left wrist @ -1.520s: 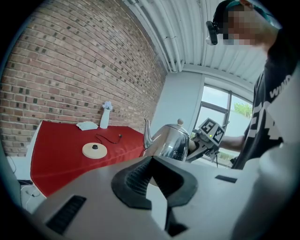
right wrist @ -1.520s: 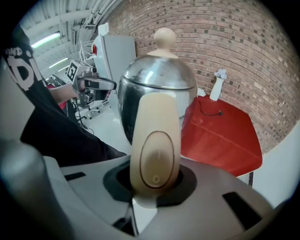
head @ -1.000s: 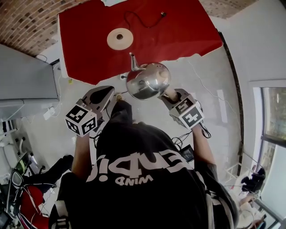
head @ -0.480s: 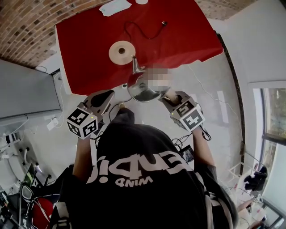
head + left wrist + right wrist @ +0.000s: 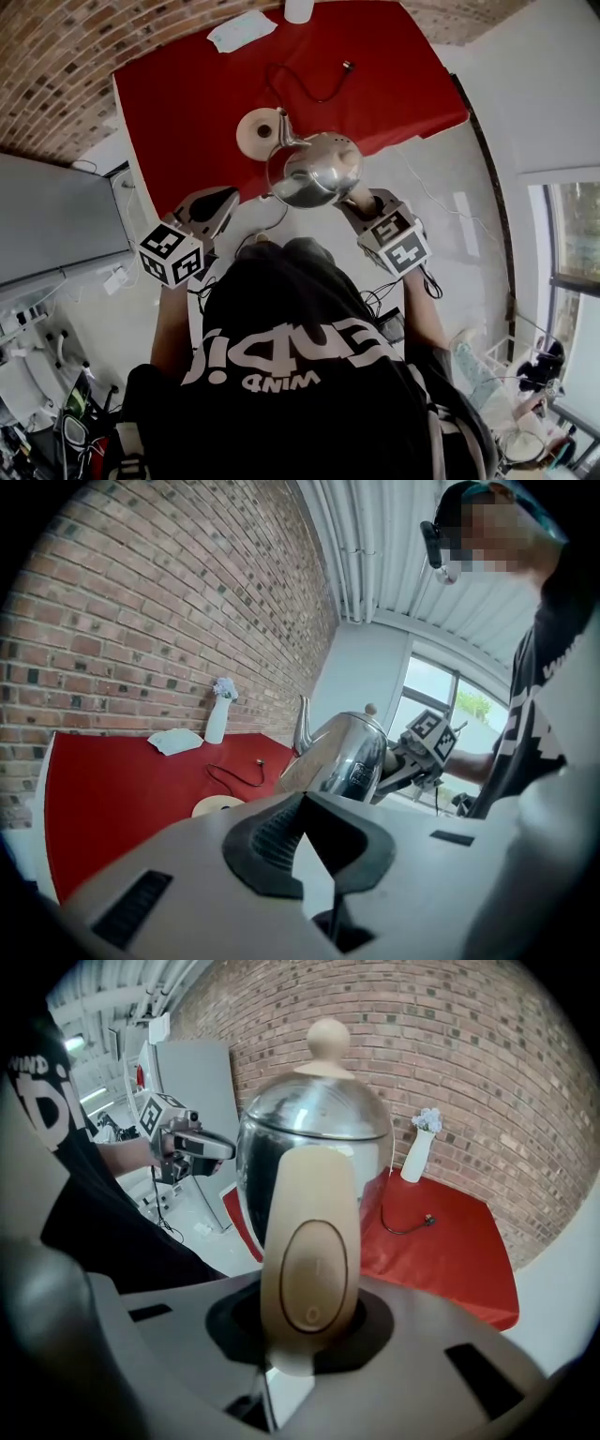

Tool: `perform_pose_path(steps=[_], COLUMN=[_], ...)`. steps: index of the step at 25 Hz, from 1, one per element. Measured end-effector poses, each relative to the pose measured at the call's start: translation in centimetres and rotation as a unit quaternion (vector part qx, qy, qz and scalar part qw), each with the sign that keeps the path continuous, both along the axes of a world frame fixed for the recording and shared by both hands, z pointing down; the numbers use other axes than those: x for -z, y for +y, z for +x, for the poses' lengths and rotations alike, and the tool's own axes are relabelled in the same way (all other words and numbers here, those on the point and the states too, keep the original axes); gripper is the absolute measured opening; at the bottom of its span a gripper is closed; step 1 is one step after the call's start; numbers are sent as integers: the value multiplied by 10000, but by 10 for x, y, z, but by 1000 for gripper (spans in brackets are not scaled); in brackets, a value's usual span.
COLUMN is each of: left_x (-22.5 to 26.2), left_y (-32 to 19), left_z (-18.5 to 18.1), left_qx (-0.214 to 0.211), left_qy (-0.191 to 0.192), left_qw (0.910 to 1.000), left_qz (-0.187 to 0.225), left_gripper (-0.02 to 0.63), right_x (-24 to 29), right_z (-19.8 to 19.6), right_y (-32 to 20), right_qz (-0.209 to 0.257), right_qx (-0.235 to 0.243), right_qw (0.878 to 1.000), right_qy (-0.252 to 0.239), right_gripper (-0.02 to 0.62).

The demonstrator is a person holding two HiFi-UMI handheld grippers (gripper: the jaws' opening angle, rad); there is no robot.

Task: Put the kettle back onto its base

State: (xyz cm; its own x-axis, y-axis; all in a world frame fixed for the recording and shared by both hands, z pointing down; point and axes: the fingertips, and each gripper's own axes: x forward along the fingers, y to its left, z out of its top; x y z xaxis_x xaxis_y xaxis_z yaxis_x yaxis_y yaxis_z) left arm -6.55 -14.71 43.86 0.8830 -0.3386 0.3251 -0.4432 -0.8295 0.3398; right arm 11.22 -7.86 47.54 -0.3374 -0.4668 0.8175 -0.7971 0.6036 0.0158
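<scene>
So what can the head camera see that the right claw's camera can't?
Only the head view shows the round base on the red table and the white cloth. Only the right gripper view shows the oval switch on the beige handle, which the right claw grips. Both show the shiny kettle, the black cord, the red table and the left claw.

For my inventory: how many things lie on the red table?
4: kettle base near front edge, black cable behind it, white cloth far left, white bottle at far edge. The kettle may hide more.
</scene>
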Motion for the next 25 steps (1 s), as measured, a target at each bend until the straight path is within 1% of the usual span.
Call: perform_pose_path(steps=[6, 11, 17, 21, 25], left_x=[-2, -5, -14, -15, -16], left_y=[-11, -22, -55, -46, -48], left_z=[-7, -3, 2, 7, 8], left_qx=[85, 192, 316, 295, 322], left_qy=[29, -3, -21, -20, -26], left_qw=[9999, 9997, 9994, 9994, 9993], left_qz=[-45, -122, -141, -159, -181], left_gripper=[9, 9, 9, 9, 9], right_x=[6, 9, 4, 7, 6], right_z=[4, 10, 11, 11, 11], right_y=[-15, -31, -73, -72, -86], right_qz=[40, -9, -96, -93, -64], right_qx=[-88, 79, 381, 463, 519], right_qw=[9999, 9999, 9990, 9986, 9982], right_qy=[70, 130, 212, 236, 275], right_gripper=[71, 71, 71, 71, 72])
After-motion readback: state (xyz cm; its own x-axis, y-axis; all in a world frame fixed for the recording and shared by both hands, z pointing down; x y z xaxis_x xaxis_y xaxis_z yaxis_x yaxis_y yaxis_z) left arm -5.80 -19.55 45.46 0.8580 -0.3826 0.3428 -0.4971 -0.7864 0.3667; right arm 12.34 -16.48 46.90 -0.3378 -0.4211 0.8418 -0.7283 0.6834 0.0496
